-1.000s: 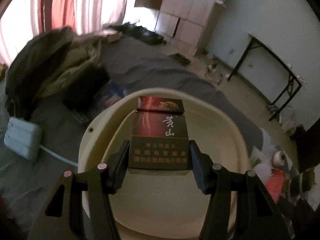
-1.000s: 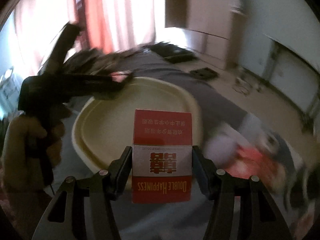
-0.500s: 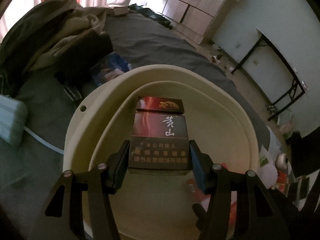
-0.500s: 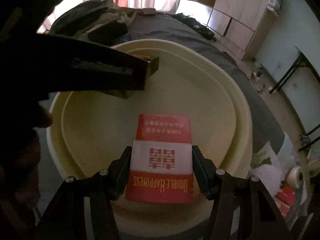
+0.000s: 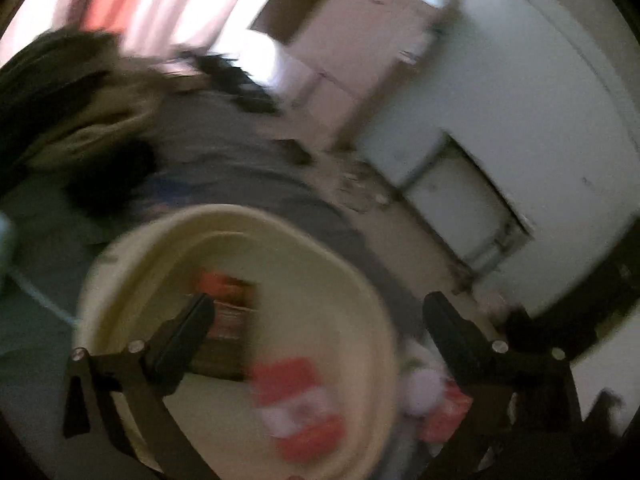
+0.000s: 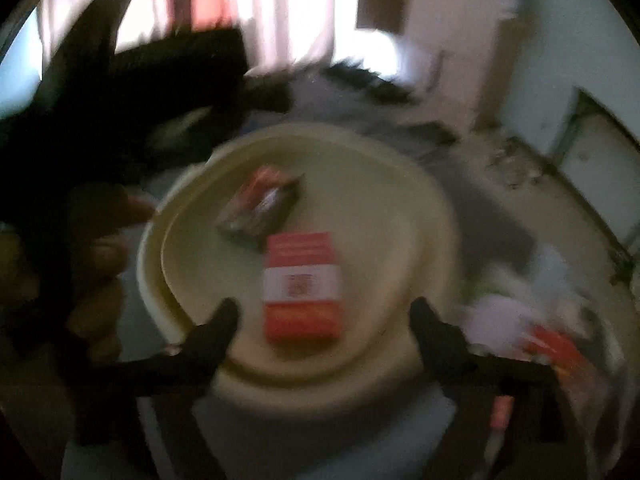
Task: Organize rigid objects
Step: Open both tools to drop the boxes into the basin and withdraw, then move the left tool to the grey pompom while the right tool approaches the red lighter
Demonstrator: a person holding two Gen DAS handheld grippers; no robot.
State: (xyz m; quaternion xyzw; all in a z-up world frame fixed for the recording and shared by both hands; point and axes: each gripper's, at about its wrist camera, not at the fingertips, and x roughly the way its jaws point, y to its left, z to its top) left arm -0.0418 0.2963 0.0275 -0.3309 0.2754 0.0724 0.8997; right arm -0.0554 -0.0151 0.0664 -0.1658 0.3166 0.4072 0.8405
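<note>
A cream plastic basin sits on the grey bed. Inside it lie a dark maroon cigarette pack and a red-and-white cigarette pack. My left gripper is open and empty above the basin's right side. My right gripper is open and empty just above the red-and-white pack. The left gripper and the hand holding it show dark at the left of the right wrist view. Both views are blurred by motion.
A pile of clothes lies on the bed behind the basin. Red and white clutter sits to the basin's right. A black metal table stands by the white wall.
Both grippers have opened and let go of their packs, which now lie in the basin. Both grippers have pulled back and up; the left one has swung right.
</note>
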